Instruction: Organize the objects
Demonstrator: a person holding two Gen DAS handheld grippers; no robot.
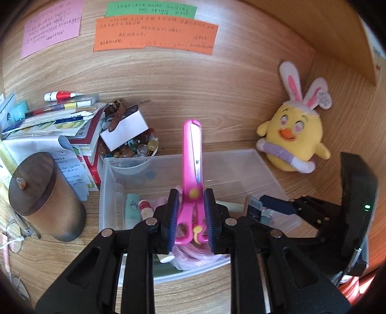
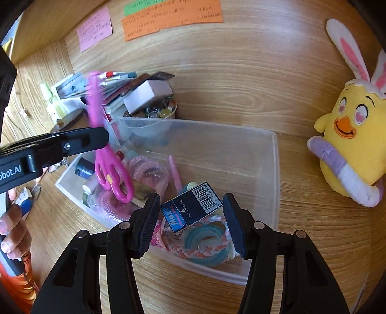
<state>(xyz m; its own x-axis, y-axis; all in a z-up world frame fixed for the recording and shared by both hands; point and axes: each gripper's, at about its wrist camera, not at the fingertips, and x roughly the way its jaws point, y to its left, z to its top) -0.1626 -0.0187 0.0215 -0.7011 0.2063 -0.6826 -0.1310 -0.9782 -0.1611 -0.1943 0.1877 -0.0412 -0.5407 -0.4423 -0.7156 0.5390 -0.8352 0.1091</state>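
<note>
Holding pink scissors (image 1: pixel 192 169) over clear bin (image 1: pixel 263 166)

Left wrist view: close above the clear plastic bin (image 1: pixel 263 166), facing the wooden back wall. Right wrist view: closer in, from the bin's right, angled down into the bin (image 2: pixel 275 169). Both share the bin, yellow plush chick (image 1: pixel 293 142) (image 2: pixel 354 145), and orange paper note (image 1: pixel 154 33) (image 2: pixel 173 19).

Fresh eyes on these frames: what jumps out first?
The pink scissors, clamped in the left gripper above the clear plastic bin. Next, the yellow chick plush with bunny ears, right of the bin. The right gripper is open around a small dark box.
</note>
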